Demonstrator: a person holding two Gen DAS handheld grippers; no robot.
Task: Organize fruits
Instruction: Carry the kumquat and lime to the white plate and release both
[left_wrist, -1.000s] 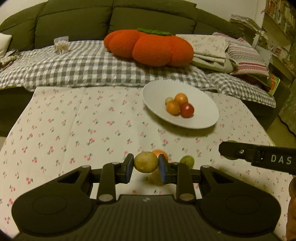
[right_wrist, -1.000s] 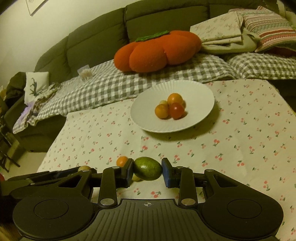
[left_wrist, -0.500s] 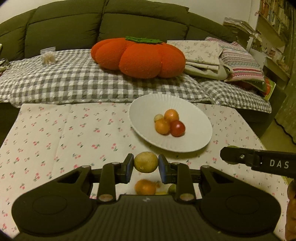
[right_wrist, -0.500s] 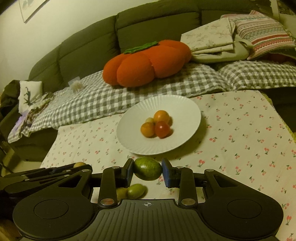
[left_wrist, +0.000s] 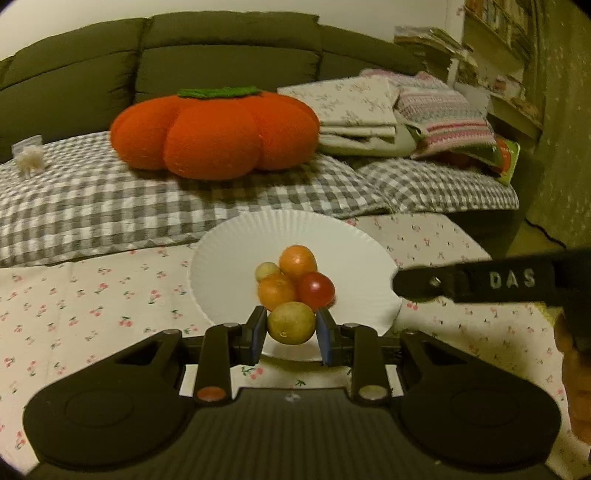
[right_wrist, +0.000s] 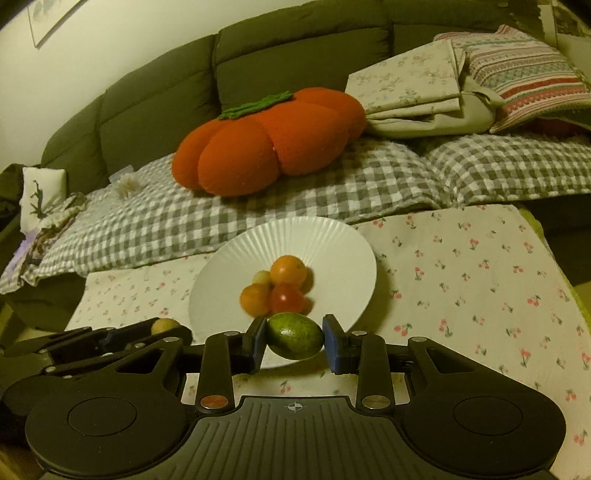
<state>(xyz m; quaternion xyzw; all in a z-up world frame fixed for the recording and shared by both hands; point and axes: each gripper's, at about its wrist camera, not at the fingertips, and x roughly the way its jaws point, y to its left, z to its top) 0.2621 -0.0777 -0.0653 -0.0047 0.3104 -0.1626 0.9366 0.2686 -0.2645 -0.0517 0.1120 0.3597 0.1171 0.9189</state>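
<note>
Yellow-brown and round, with a dull speckled skin, the small fruit sits clamped between the blue-padded fingers of the left claw, held over the near rim of the white paper plate. The right claw is likewise clamped on a green fruit, an oval with a glossy, mottled skin, also over the plate's near rim and just right of the left claw, whose fingers show at the left edge of the right wrist view. Inside the plate, four fruits lie bunched together and touching: two orange ones, one red one and one small pale yellowish one. Both held fruits hang just in front of this cluster; whether they touch the plate cannot be told. The plate has a fluted rim and stands on the counter, which is covered by a cloth printed with small cherries. Bare white plate shows on every side of the cluster, widest at the far side and to the right. Beyond the plate's far rim the counter ends against a grey checked blanket, and on that blanket, behind the plate, rests one orange pumpkin-shaped cushion. To the right of the plate the cloth runs well out to the counter's right edge.
</note>
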